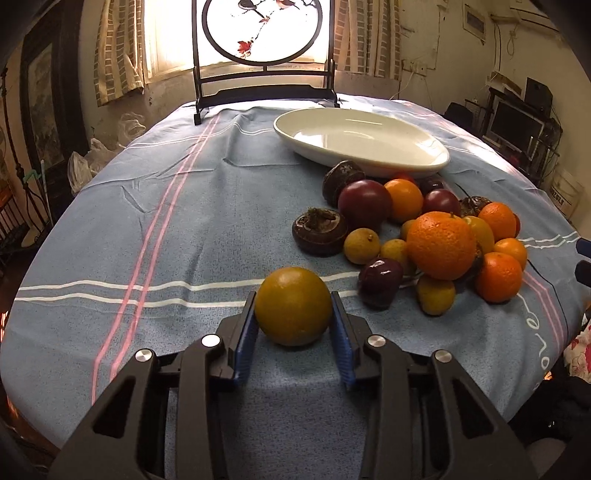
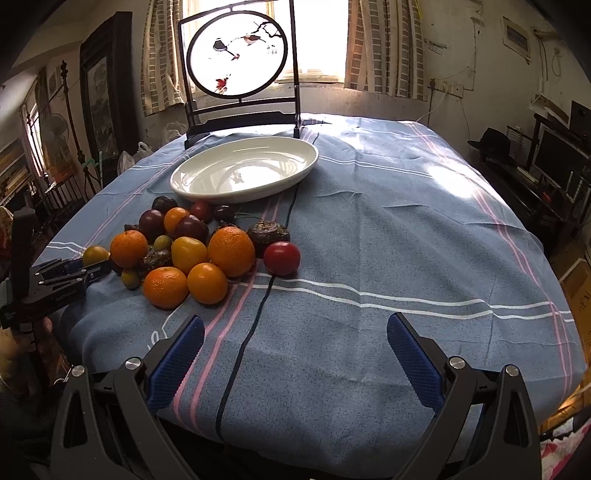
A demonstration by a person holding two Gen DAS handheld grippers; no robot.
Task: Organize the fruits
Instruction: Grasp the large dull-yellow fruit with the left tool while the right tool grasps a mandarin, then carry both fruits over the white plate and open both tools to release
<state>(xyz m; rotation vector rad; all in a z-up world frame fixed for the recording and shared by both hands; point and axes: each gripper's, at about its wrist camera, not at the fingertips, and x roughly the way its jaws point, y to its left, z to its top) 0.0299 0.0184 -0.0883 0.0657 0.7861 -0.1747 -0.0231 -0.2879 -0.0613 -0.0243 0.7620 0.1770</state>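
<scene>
My left gripper (image 1: pixel 293 314) is shut on a yellow-brown round fruit (image 1: pixel 293 306), held just above the blue tablecloth, left of the fruit pile. The pile holds a large orange (image 1: pixel 441 245), small oranges, dark purple fruits (image 1: pixel 364 203), yellow fruits and brown water chestnuts (image 1: pixel 319 230). A white oval plate (image 1: pixel 362 138) lies empty behind the pile. My right gripper (image 2: pixel 295 350) is open and empty above the cloth, in front of the pile (image 2: pixel 231 251) and a red tomato (image 2: pixel 282 258). The plate (image 2: pixel 243 171) lies beyond. The left gripper (image 2: pixel 70 275) shows at the left edge.
A dark-framed round painted screen (image 1: pixel 264 33) stands at the table's far edge, behind the plate. The blue striped tablecloth (image 2: pixel 406 229) covers the table. Shelves with a monitor (image 1: pixel 517 122) stand at the right wall. Plastic bags (image 1: pixel 85 162) lie left of the table.
</scene>
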